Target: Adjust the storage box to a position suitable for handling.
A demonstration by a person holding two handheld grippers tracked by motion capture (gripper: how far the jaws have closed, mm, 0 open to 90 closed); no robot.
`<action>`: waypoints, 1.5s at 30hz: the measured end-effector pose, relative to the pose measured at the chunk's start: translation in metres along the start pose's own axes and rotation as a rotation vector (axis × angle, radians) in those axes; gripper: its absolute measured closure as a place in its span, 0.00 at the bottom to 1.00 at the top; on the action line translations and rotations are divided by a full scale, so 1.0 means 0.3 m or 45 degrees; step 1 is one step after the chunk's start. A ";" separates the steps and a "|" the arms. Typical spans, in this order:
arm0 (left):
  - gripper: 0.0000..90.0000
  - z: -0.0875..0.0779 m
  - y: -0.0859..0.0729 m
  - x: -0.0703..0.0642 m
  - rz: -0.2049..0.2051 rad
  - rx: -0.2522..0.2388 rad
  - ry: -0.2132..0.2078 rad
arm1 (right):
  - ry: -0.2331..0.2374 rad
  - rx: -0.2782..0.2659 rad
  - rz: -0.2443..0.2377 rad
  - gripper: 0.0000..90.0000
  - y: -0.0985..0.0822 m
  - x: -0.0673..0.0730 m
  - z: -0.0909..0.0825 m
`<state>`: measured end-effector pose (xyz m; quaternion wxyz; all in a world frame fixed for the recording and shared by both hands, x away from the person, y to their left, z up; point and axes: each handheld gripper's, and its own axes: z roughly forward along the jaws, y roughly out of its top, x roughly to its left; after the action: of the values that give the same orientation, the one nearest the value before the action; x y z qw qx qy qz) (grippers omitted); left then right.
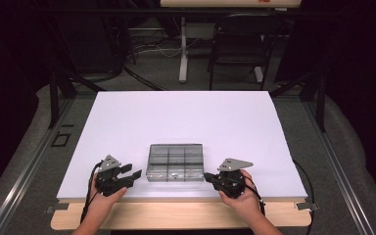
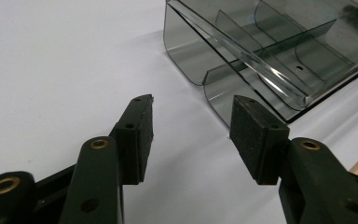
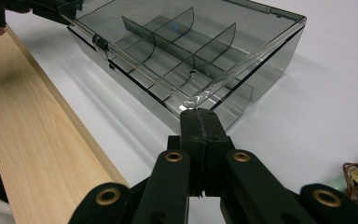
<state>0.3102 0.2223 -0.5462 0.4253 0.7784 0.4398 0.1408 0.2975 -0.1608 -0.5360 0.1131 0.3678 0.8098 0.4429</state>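
White table [image 1: 186, 117] takes up mid frame in the high view, wood strip along its near edge. Smoky clear plastic box [image 1: 175, 162] w/ dividers sits near that edge, at 6 o'clock from table centre, lid down. Left hand [image 1: 103, 193] comes in at 7 o'clock, forearm angled up; left gripper [image 1: 133, 172] lies low, pointing at 2 o'clock twd the box's left end, jaws spread, nothing btwn, just short of the box. Right hand [image 1: 240, 192] at 5 o'clock; right gripper [image 1: 207, 176] points at 9 o'clock, jaws pressed together, tips at the box's near right corner.
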 end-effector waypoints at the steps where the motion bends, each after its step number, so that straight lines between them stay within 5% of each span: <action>1: 0.55 0.000 0.000 -0.005 -0.002 -0.009 -0.006 | 0.001 -0.003 0.002 1.00 0.001 0.000 -0.001; 16: 0.60 -0.012 0.017 -0.051 0.049 -0.018 -0.089 | 0.011 -0.046 0.018 1.00 0.017 0.000 -0.010; 33: 0.77 -0.024 0.043 -0.089 0.132 -0.011 -0.062 | 0.003 -0.068 0.019 1.00 0.022 -0.003 -0.012; 45: 0.78 -0.034 0.066 -0.095 0.120 -0.042 -0.057 | -0.024 -0.066 -0.019 0.84 0.046 -0.004 -0.015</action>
<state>0.2988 0.1999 -0.5202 0.4408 0.7941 0.3905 0.1505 0.3029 -0.1600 -0.5224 0.1334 0.3629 0.7996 0.4595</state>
